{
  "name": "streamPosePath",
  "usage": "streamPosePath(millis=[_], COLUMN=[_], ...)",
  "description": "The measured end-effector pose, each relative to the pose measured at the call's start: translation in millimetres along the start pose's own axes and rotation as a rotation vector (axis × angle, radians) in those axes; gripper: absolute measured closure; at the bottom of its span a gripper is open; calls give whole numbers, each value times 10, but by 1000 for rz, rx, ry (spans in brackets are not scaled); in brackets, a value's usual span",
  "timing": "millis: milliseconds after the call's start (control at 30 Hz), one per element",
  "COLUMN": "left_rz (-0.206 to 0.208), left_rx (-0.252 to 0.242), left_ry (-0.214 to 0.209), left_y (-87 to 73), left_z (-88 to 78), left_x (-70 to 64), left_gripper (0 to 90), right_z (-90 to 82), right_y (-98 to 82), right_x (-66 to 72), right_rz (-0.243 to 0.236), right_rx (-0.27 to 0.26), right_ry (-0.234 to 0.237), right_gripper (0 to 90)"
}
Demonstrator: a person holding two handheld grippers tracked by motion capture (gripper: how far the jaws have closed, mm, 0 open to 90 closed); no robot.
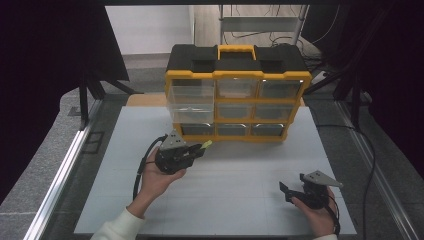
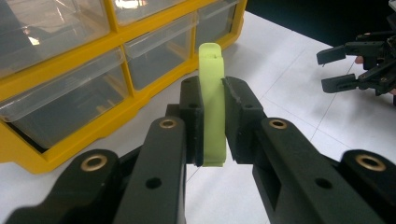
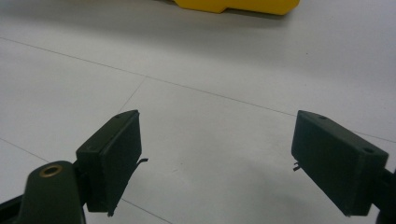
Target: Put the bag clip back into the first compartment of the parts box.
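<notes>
While no writing reads, left tongs (image 2: 213, 122) clamp green strip (image 2: 212, 100); right tongs (image 3: 217, 161) wide.

No text, label, brand, number or sign can be read on any surface here; the yellow drawer cabinet (image 1: 238, 95) beyond the left hand-held gripper (image 1: 200, 148) carries no lettering that can be made out.

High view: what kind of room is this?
Probably a lab or test bench: a white table framed by dark curtains, a yellow drawer organizer, and loose cables behind.
</notes>
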State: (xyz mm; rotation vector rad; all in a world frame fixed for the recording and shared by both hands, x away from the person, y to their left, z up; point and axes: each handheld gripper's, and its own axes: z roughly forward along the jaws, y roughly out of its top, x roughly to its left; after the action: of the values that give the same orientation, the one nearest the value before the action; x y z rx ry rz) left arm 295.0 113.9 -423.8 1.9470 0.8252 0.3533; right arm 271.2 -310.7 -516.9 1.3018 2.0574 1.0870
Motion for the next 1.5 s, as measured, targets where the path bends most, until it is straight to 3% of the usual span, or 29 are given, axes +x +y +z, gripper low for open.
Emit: streamPosePath(millis=[1500], left_rz=[14], left_rx=[-75], left_ry=[28], left_y=[217], left_z=[-169], left_x=[17], left_gripper=[782], right_z=[-24], right_y=[8], right_x=[2], right_rz=[5], right_rx=[-13], right_ry=[1], right_gripper=[161])
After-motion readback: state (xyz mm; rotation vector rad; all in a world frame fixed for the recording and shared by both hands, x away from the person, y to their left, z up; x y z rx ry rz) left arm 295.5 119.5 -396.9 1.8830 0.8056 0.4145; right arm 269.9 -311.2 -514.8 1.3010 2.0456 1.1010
